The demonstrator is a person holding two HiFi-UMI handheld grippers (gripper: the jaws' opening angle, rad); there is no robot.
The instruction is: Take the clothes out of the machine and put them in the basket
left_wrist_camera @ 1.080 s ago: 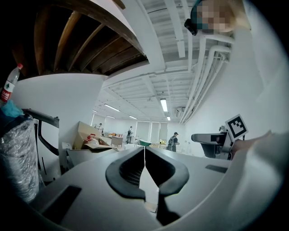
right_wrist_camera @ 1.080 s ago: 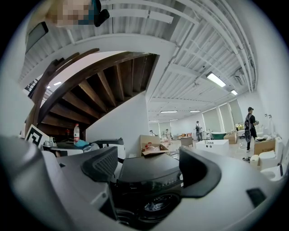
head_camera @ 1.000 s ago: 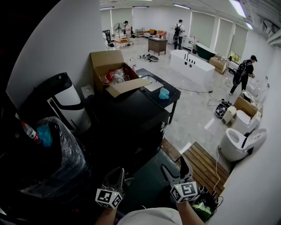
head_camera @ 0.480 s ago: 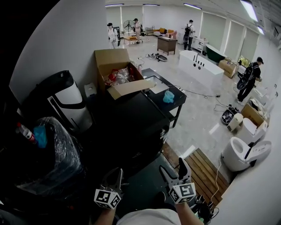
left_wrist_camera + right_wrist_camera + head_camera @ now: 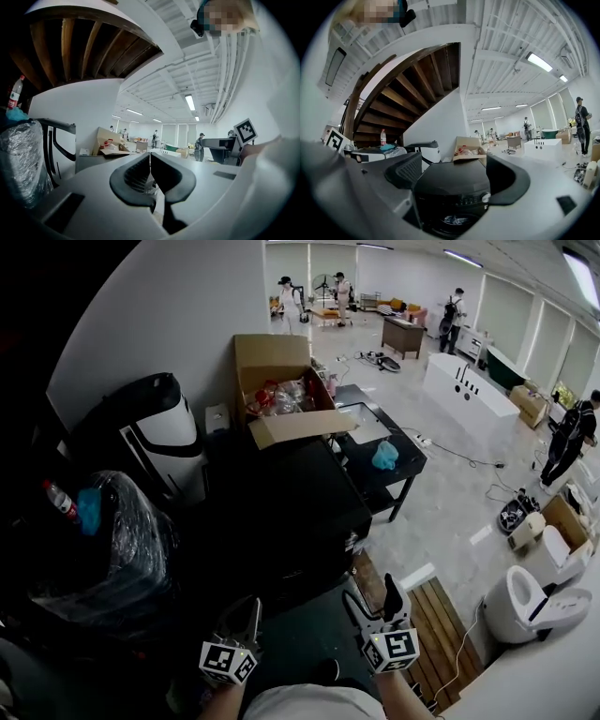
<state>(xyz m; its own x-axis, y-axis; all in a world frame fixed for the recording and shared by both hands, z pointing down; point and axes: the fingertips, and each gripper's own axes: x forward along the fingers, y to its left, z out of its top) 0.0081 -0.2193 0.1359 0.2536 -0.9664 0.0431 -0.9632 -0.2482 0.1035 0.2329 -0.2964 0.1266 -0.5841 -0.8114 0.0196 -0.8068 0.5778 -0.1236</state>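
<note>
Hovering low before the person, the left gripper (image 5: 251, 610) had its jaws pressed together on nothing, while the right gripper (image 5: 372, 594) held its jaws apart and empty. Just beyond stood the black washing machine (image 5: 281, 502), with pale clothes (image 5: 453, 219) lying in its drum. Farther off sat an open cardboard box (image 5: 277, 381).

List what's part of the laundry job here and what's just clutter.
Job: washing machine, clothes inside it, left gripper, right gripper.
Clutter: cardboard box, bottle, bathtub, toilet.
</note>
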